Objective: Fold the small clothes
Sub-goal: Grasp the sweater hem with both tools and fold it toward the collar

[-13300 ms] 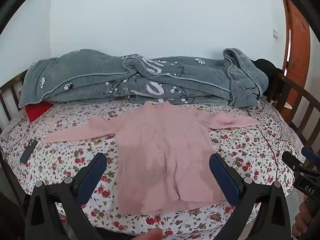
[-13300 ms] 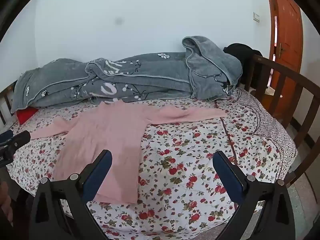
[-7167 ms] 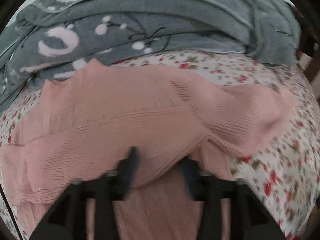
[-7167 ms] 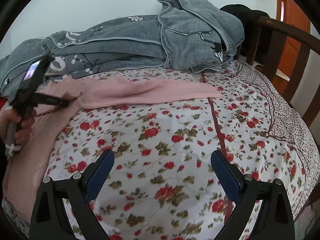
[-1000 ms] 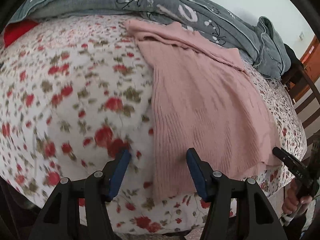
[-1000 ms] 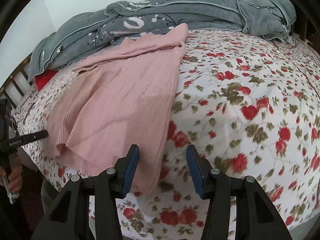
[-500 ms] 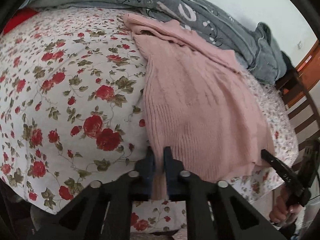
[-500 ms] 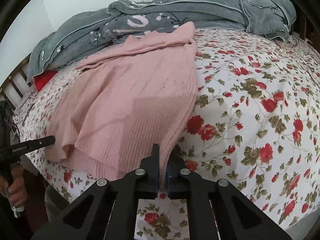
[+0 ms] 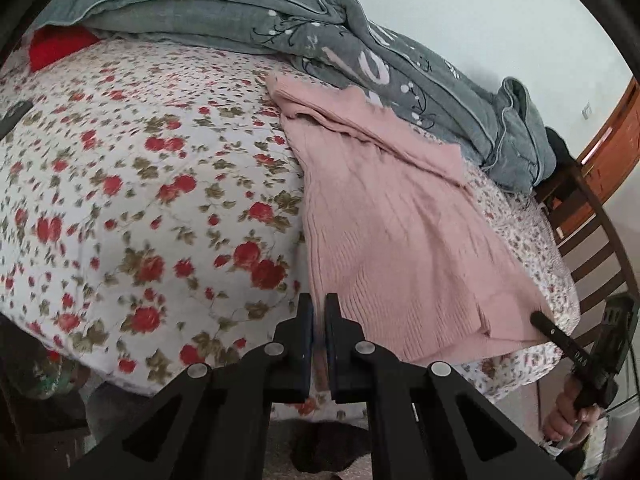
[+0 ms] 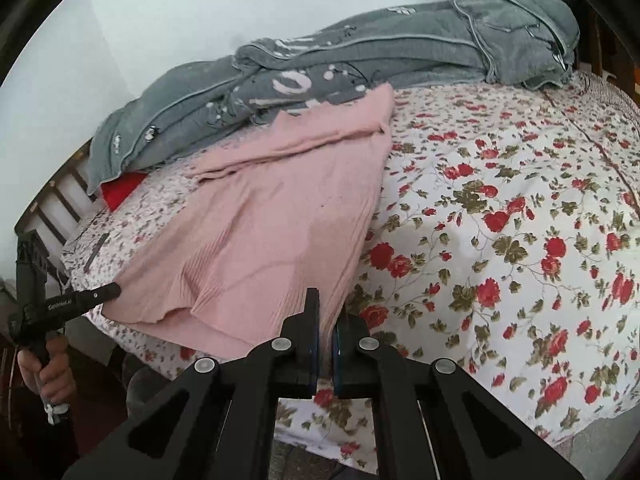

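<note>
A pink knitted sweater [image 9: 400, 232] lies lengthwise on the floral bed sheet [image 9: 140, 200], its sleeves folded across the top near the grey blanket. My left gripper [image 9: 319, 312] is shut on the sweater's bottom left hem corner at the bed's front edge. My right gripper [image 10: 327, 312] is shut on the bottom right hem corner of the sweater [image 10: 272, 232]. The hem between them sags a little. The right gripper also shows in the left wrist view [image 9: 576, 352], and the left gripper in the right wrist view [image 10: 72, 300].
A rumpled grey blanket [image 9: 280, 28] runs along the back of the bed by the white wall. A red pillow [image 9: 56, 44] lies at the far left. A dark wooden bed rail [image 9: 600, 248] and an orange door [image 9: 616, 140] stand at the right. A dark phone [image 9: 14, 114] lies on the sheet.
Both grippers went from open beside the hem to shut on its two bottom corners. Since half a second ago they have lifted the hem slightly and tilted.
</note>
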Demonstrator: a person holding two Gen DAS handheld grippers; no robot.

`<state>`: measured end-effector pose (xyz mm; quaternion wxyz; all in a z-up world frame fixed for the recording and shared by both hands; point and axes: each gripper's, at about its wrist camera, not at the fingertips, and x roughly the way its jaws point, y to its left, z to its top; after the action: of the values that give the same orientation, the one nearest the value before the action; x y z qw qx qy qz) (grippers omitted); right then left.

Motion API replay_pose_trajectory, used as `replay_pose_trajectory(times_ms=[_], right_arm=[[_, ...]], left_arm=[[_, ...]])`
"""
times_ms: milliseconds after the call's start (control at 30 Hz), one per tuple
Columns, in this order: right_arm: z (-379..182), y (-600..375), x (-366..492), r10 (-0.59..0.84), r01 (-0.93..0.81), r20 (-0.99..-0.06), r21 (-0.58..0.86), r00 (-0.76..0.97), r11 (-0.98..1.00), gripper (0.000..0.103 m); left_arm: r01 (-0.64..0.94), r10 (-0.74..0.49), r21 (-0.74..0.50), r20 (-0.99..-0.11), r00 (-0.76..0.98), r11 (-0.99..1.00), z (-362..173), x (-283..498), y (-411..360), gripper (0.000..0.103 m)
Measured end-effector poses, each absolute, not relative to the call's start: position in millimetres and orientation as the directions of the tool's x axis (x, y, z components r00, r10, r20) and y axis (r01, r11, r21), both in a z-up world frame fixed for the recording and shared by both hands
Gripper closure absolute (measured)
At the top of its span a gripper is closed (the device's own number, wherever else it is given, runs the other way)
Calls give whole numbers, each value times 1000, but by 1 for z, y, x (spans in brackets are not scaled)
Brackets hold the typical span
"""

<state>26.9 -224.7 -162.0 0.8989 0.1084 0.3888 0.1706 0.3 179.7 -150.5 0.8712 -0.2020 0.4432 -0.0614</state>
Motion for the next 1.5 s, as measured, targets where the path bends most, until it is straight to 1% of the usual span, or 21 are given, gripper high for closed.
replay_pose_trajectory(times_ms=[133,333,600,900,1133,1300,1500], right_arm=[[-156,-227,5,412,-246,-651,335,637,909,98],[-157,-232,-18,426,-249,-650,351,629,903,98],[-151,-233,-33,426,-256,-644,345,635,903,98],[-139,-235,-28,442,-261,-630,363,638,894,98],[-123,-238,-12,471,-266,-616,398,631,878,98],[-110,-235,3,472,-277,-607,391,640,878,98],[-94,-231,33,492,-279,-590,419,640,864,98]], left_arm=[[-76,-306,-434,-739,600,897,-147,-16,187,96],[-52,-283,-394,-741,609,918,-141,-41,178,96],[-33,-286,-390,-726,625,920,-127,-53,177,96],[-47,-294,-413,-720,629,909,-117,-47,178,96],[-58,-333,-475,-692,641,878,-105,-35,186,96],[-56,-324,-475,-677,661,878,-91,-22,184,96],[-58,-320,-484,-659,681,873,-77,6,186,96]])
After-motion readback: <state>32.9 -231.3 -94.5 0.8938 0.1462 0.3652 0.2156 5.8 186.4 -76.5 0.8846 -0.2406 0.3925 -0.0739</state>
